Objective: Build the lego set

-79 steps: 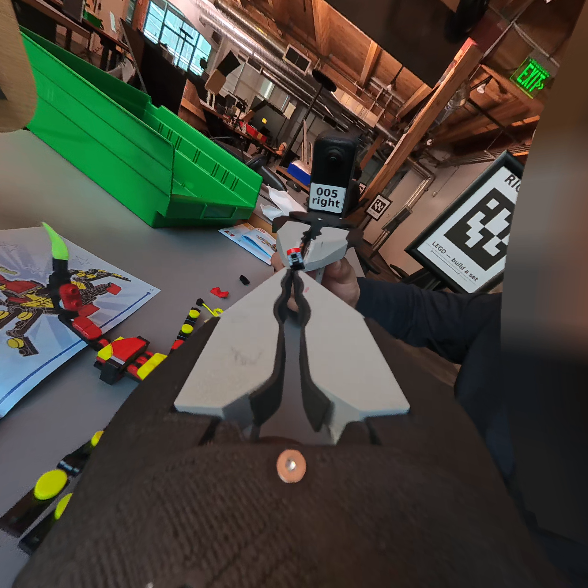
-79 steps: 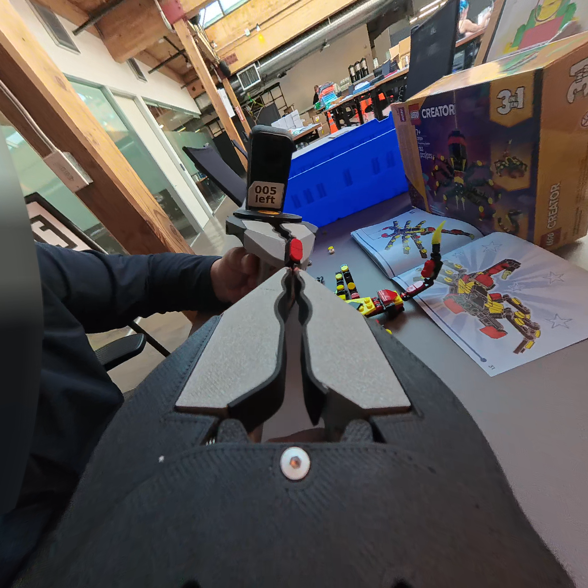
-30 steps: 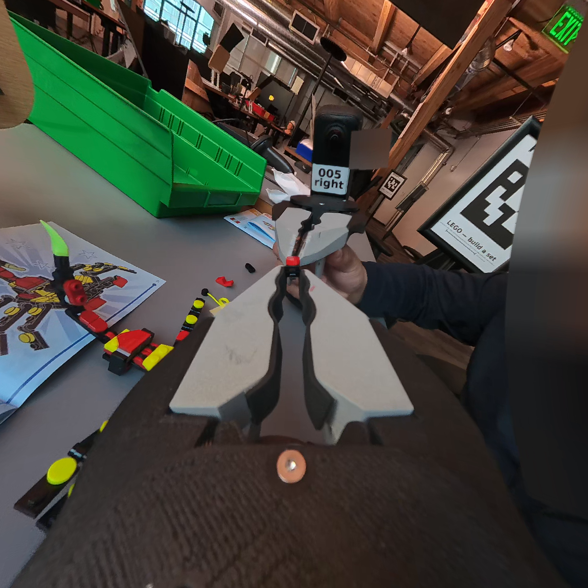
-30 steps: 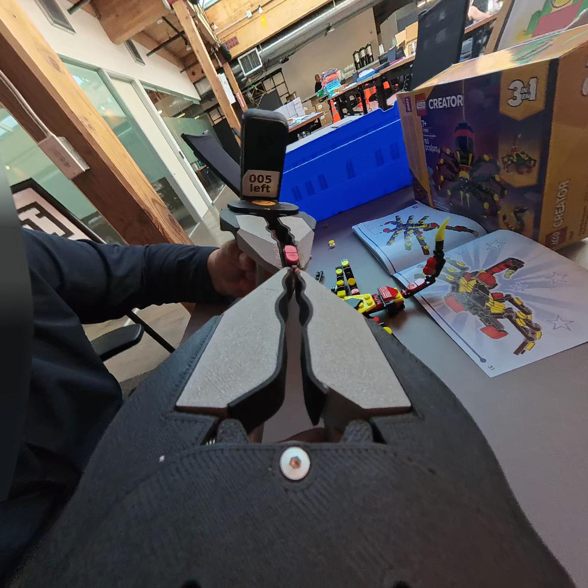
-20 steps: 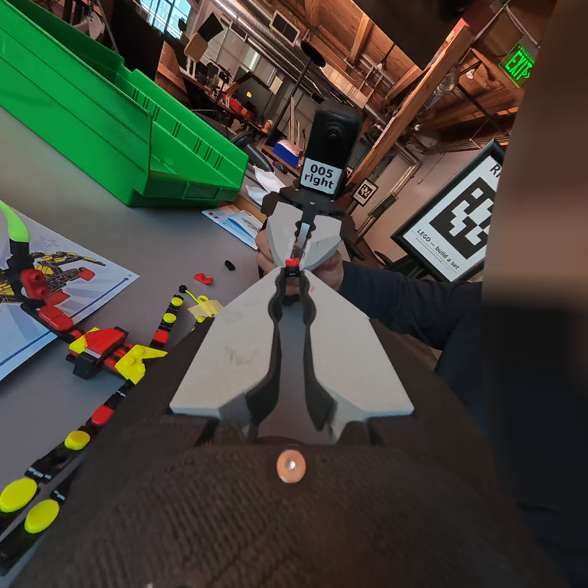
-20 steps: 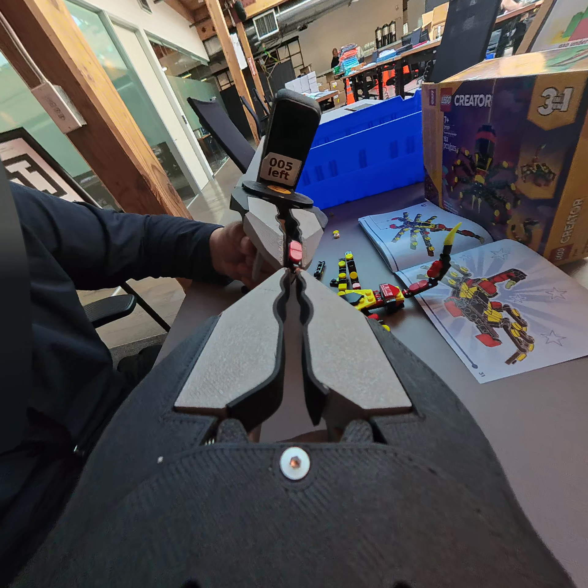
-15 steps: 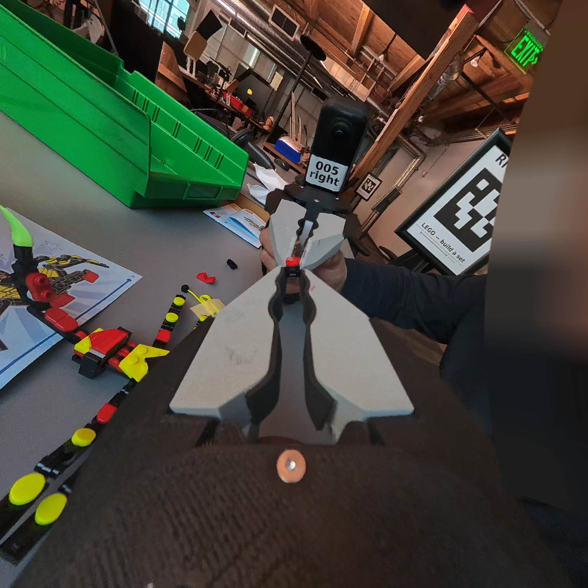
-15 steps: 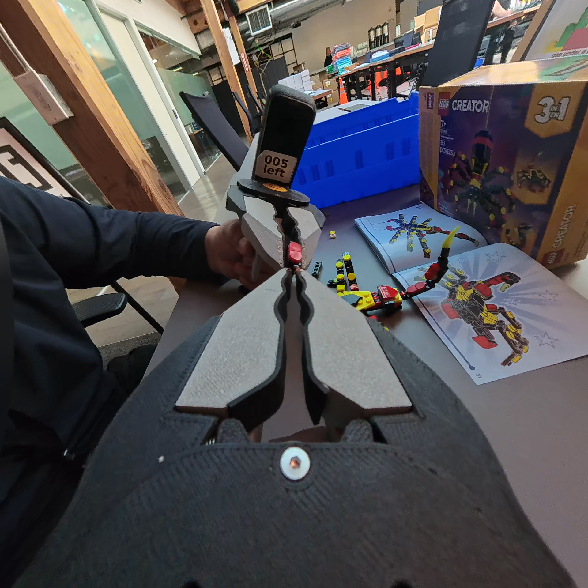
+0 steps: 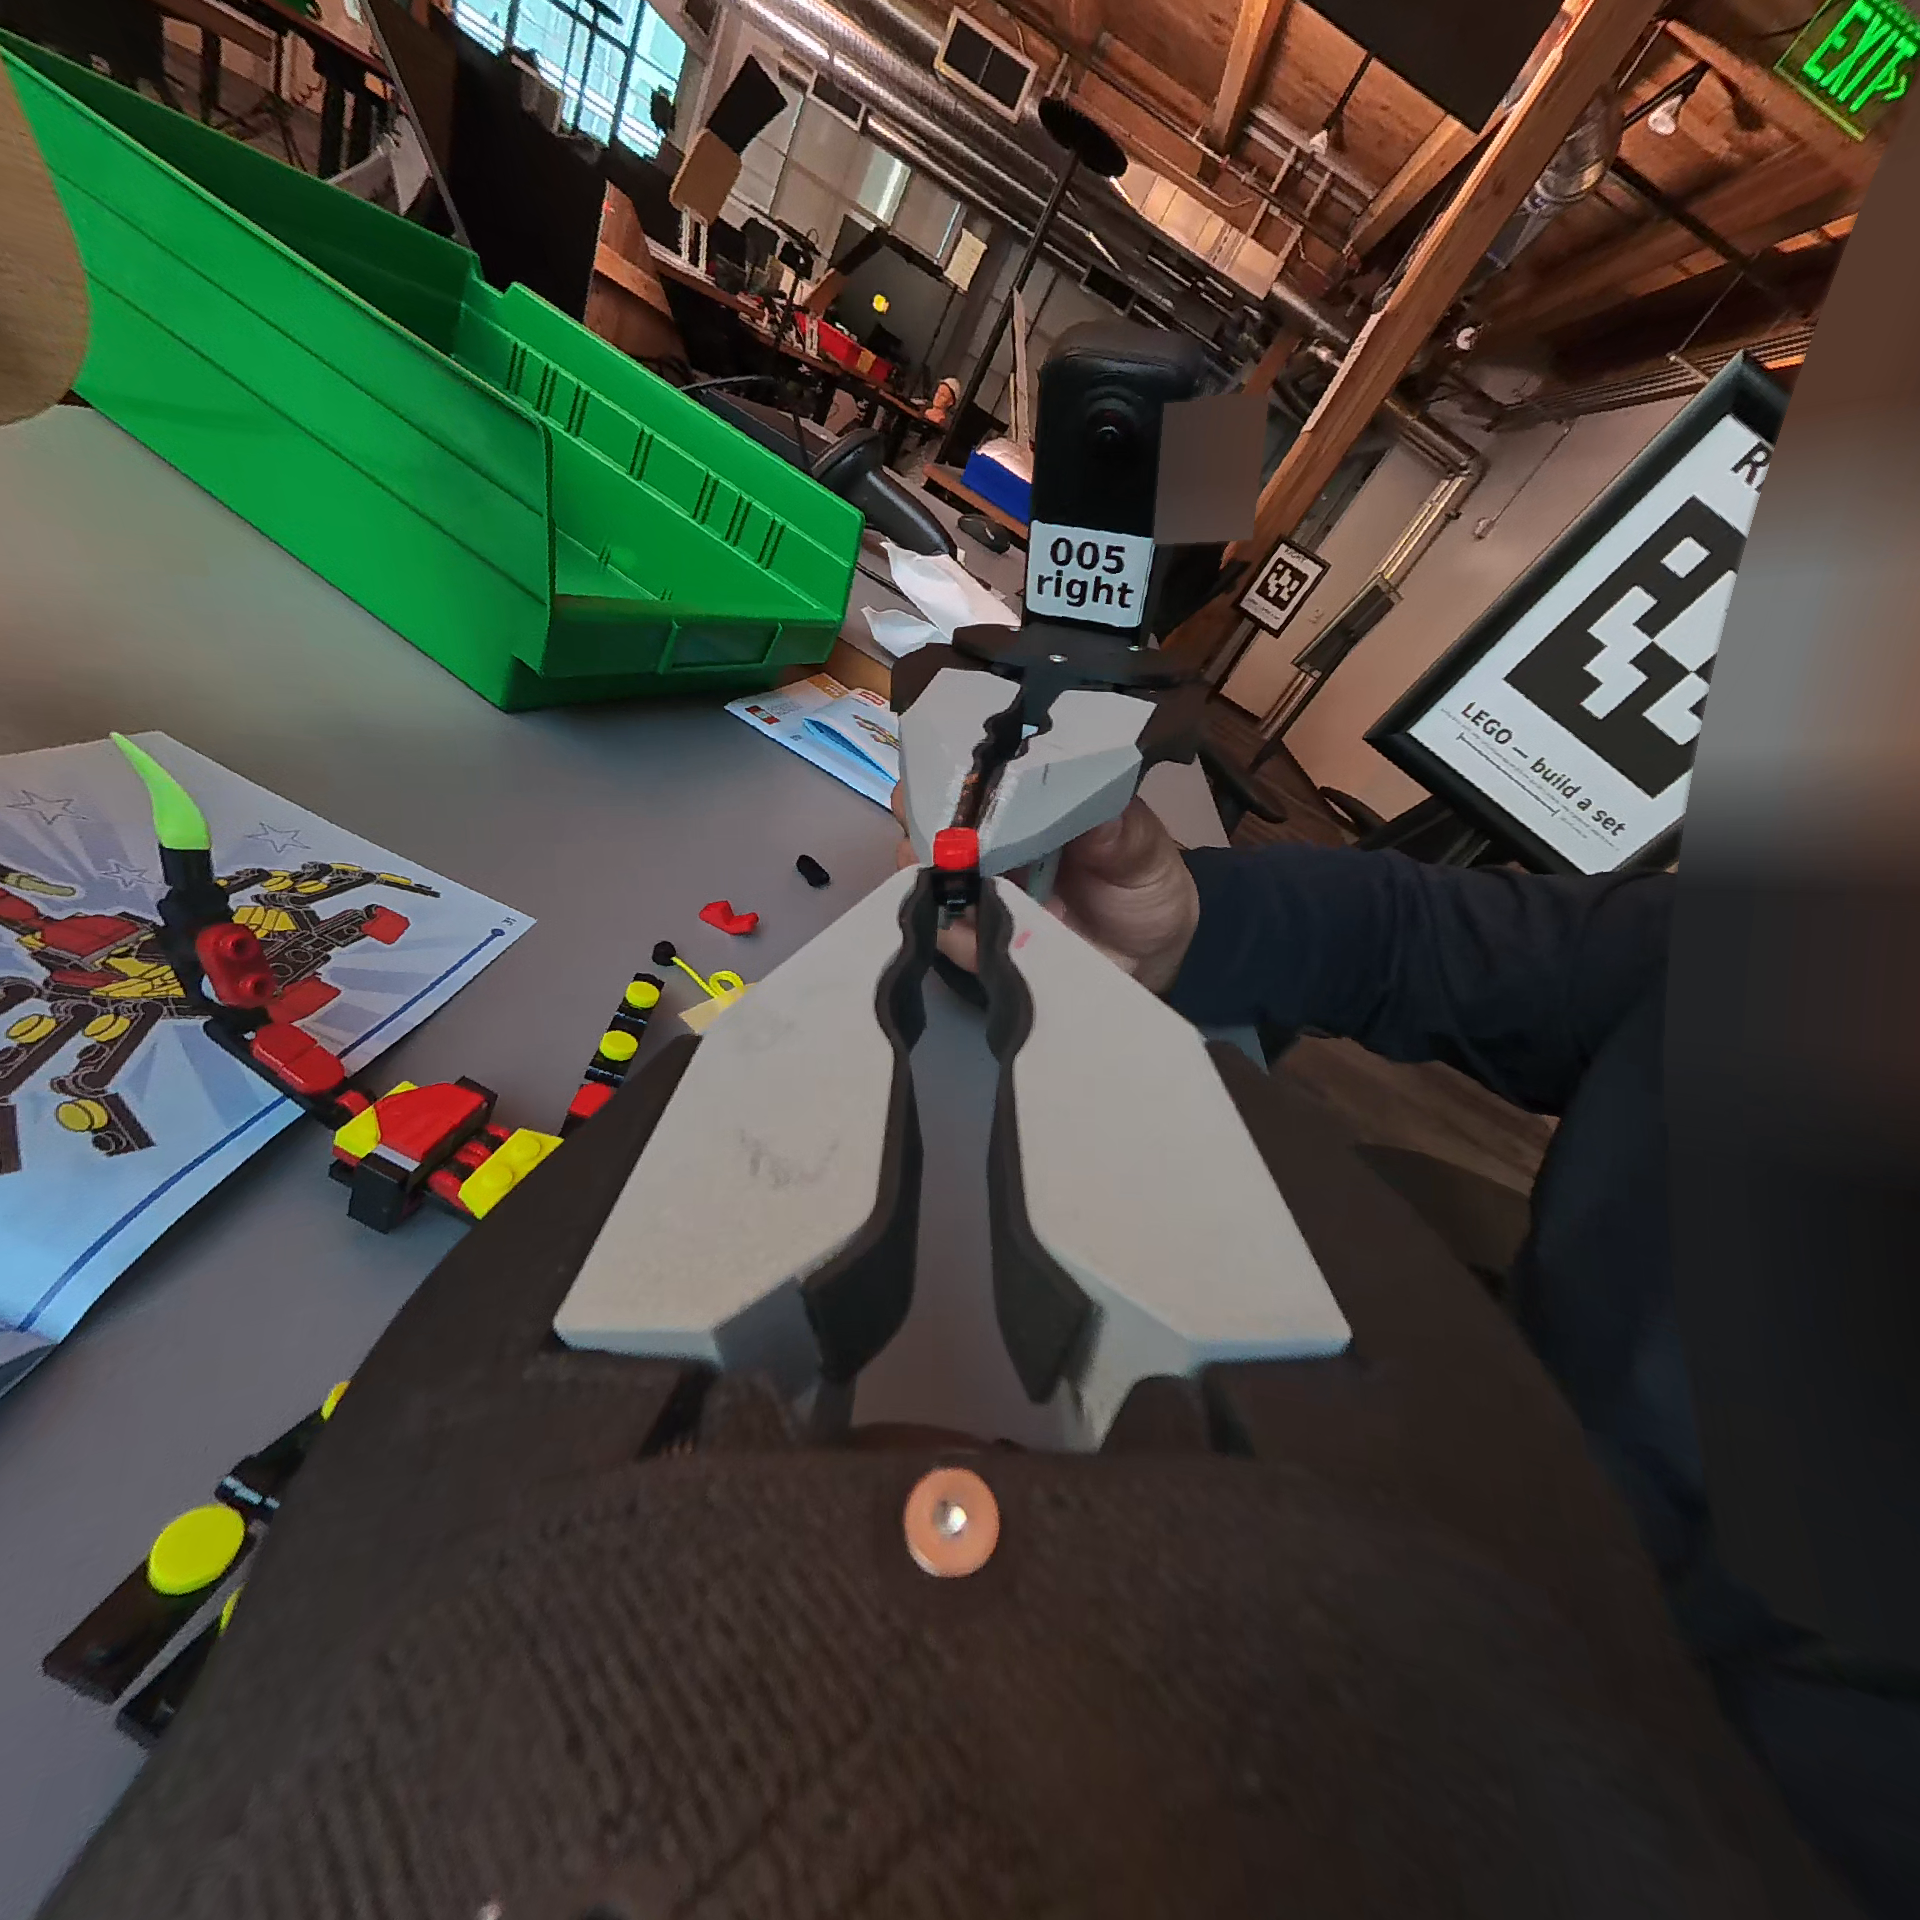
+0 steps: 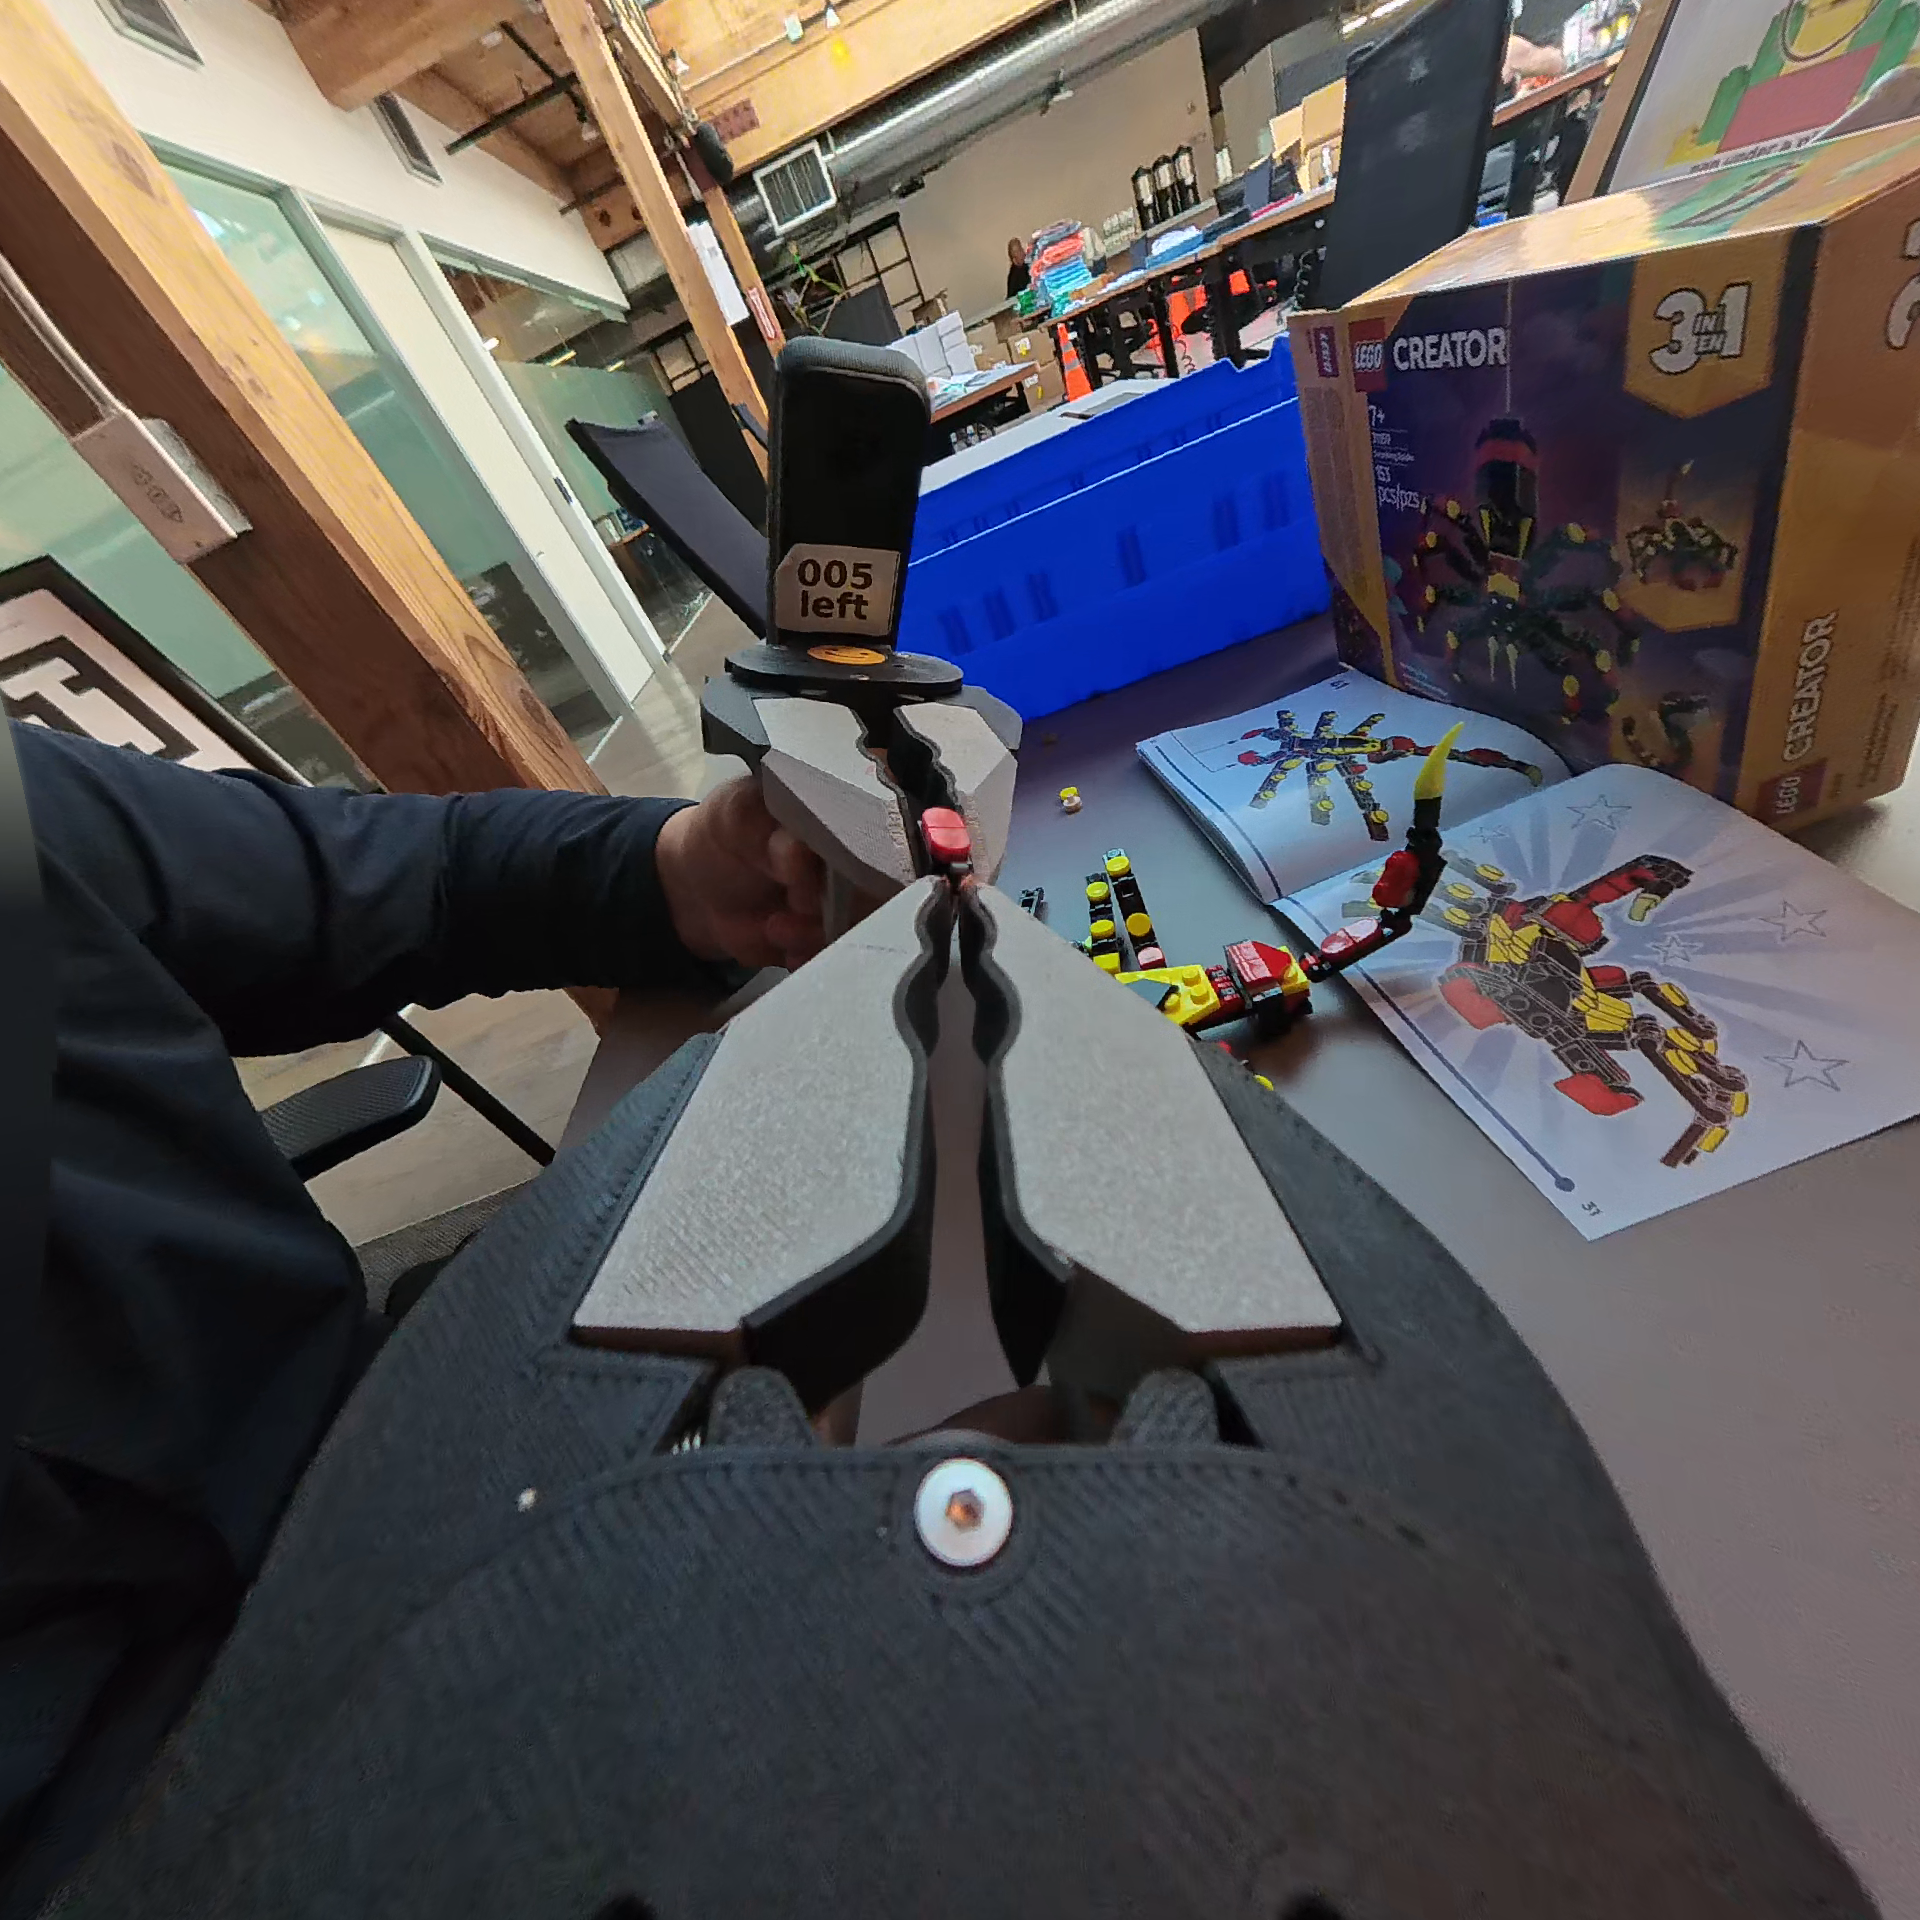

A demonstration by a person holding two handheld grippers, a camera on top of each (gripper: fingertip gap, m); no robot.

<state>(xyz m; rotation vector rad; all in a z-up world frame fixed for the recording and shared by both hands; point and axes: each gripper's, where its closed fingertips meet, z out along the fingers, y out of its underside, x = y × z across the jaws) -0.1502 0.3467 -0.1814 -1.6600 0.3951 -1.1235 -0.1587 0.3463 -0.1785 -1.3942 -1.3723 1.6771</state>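
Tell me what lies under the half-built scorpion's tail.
The tail arches over the open instruction booklet, with the red and black segments resting on its printed page; the yellow stinger points upward. The body sits on the grey table. Print directly beneath the segments is covered.

Both views are bright and evenly lit, with soft daylight and overhead lamps. In the left wrist view, windows point(image 9: 582, 62) at the far back glow pale and slightly blown out, and a green exit sign point(image 9: 1844, 62) shines sharply. In the right wrist view, glass walls point(image 10: 436, 416) at the left give a cool, washed light. Shadows on the table point(image 10: 1714, 1403) are faint. Wide-angle distortion bends beams and posts toward the edges. Dark, blurred bands smear the outer sides. The nearest fabric at the bottom looks slightly soft.
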